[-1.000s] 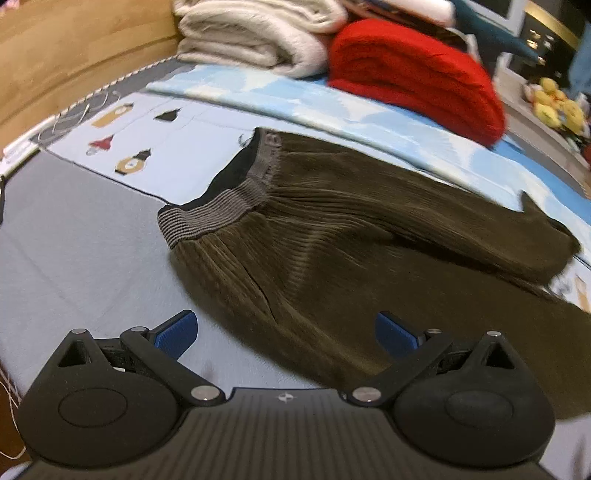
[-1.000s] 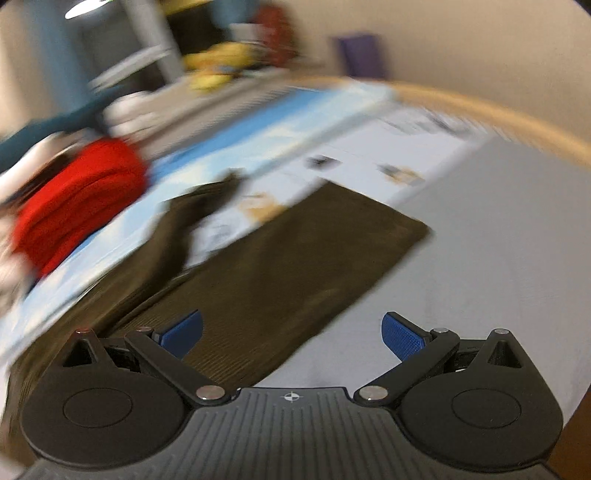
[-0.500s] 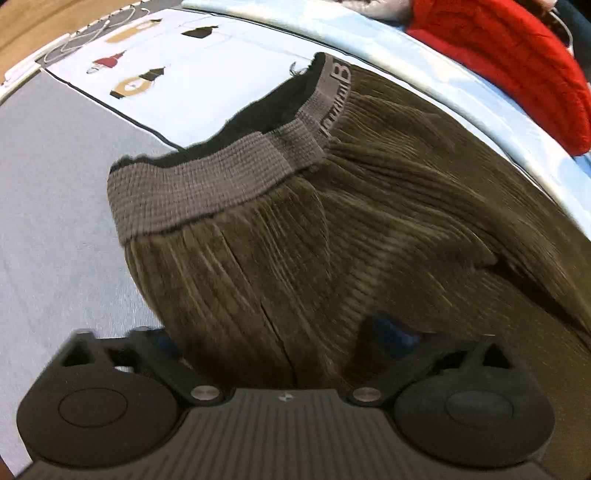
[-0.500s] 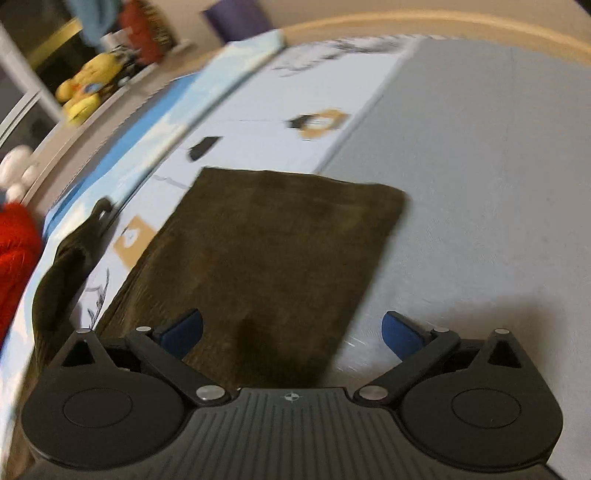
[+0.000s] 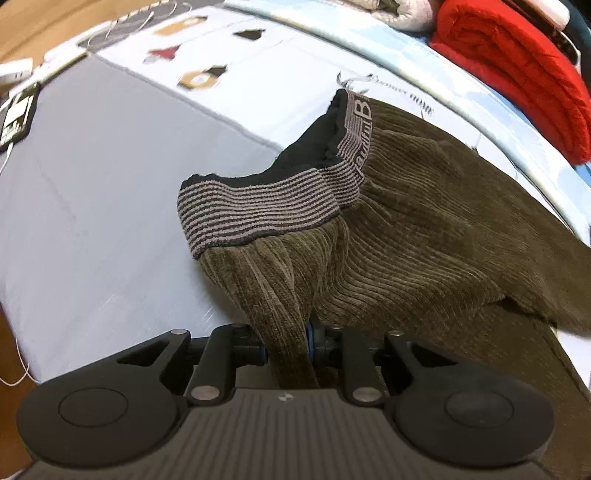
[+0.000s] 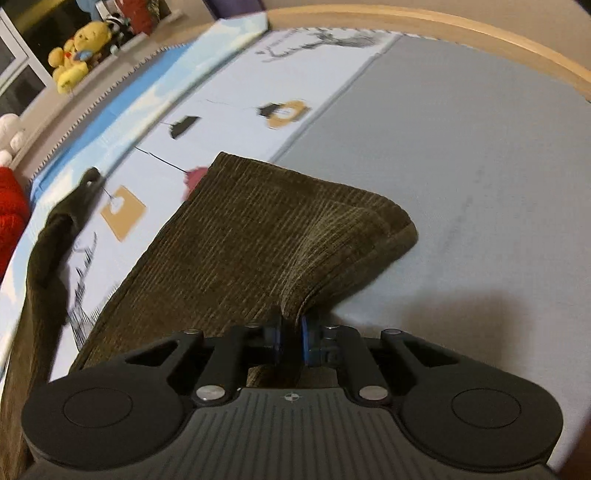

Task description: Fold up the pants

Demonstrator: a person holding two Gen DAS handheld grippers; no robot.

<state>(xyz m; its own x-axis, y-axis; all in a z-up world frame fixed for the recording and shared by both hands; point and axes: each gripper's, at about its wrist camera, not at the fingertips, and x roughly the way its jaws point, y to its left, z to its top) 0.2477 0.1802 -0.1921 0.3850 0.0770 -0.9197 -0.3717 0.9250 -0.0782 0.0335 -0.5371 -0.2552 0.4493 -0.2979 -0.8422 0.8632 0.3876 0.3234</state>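
Olive-brown corduroy pants point(image 5: 424, 229) with a striped grey elastic waistband point(image 5: 258, 218) lie on a bed. My left gripper point(image 5: 287, 345) is shut on a pinch of corduroy just below the waistband and lifts it off the sheet. In the right wrist view the near pant leg point(image 6: 258, 229) lies flat, its hem point(image 6: 399, 236) to the right. My right gripper point(image 6: 291, 338) is shut on the near edge of that leg close to the hem, raising a fold. The other leg point(image 6: 48, 236) trails off to the left.
The bed has a grey sheet point(image 5: 92, 192) and a light blue patterned cover point(image 6: 229, 96). A red folded blanket point(image 5: 517, 66) and a cream one point(image 5: 402, 11) sit at the far side. A wooden bed frame point(image 6: 443, 26) rims the mattress. Yellow plush toys point(image 6: 77, 51) sit beyond.
Both grippers went from open above the pants to shut on the fabric. The left closed in under the waistband, the right on the leg near the hem, and both lifted folds.
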